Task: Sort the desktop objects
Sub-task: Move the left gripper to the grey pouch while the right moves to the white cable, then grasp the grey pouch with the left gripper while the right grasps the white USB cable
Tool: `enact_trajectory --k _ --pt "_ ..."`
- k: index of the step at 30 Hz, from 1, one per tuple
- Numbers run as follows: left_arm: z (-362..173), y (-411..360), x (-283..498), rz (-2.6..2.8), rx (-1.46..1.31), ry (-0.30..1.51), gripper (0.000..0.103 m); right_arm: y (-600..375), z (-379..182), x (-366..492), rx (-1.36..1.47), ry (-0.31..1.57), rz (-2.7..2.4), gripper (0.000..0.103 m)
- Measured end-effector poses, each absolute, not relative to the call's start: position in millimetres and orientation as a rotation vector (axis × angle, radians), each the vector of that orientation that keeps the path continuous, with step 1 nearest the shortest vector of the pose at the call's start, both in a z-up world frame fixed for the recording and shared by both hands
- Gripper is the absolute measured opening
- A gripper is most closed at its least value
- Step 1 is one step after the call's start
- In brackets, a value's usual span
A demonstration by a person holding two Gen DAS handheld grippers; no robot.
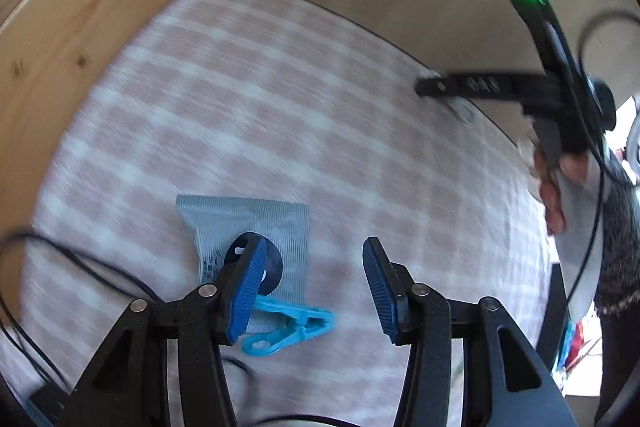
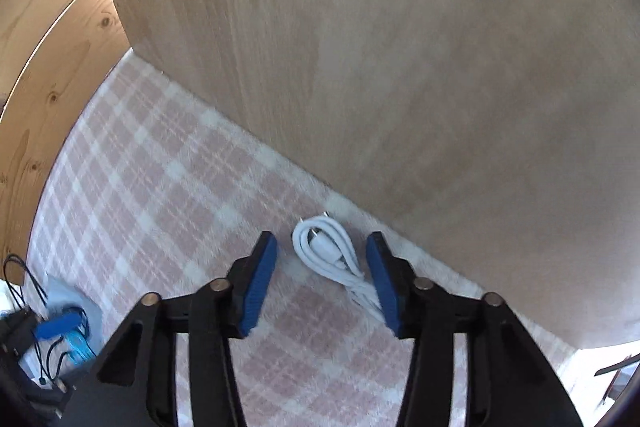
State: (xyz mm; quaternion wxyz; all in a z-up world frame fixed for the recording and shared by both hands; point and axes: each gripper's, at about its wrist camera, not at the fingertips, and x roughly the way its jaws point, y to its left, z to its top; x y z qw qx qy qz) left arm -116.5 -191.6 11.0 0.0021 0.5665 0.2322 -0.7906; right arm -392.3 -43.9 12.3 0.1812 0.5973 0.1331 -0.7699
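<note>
In the left wrist view my left gripper [image 1: 316,259] is open and empty above the pink checked cloth [image 1: 248,99]. Beside and partly behind its left finger [image 1: 248,287] lie a grey ribbed pouch [image 1: 276,223], a black round object [image 1: 274,265] and a light blue clothes peg [image 1: 292,327]. In the right wrist view my right gripper [image 2: 322,255] is open, its fingers on either side of a coiled white cable [image 2: 326,249] lying on the cloth close to the wooden board. The right gripper also shows far right in the left wrist view [image 1: 436,87].
A pale wooden board [image 2: 400,67] stands along the back of the cloth, and a pine side wall [image 1: 60,47] closes the left. Thin black wires [image 1: 60,267] trail at the left. The left gripper and peg show blurred at lower left of the right wrist view [image 2: 60,327].
</note>
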Motion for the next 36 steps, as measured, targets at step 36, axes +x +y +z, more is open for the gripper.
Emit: enact_trajectory --k 36 --pt "11 -170 -145 -2.472 1.898 0.191 0.069 -13 28 -348 1.686 0.35 -2.153 0.053"
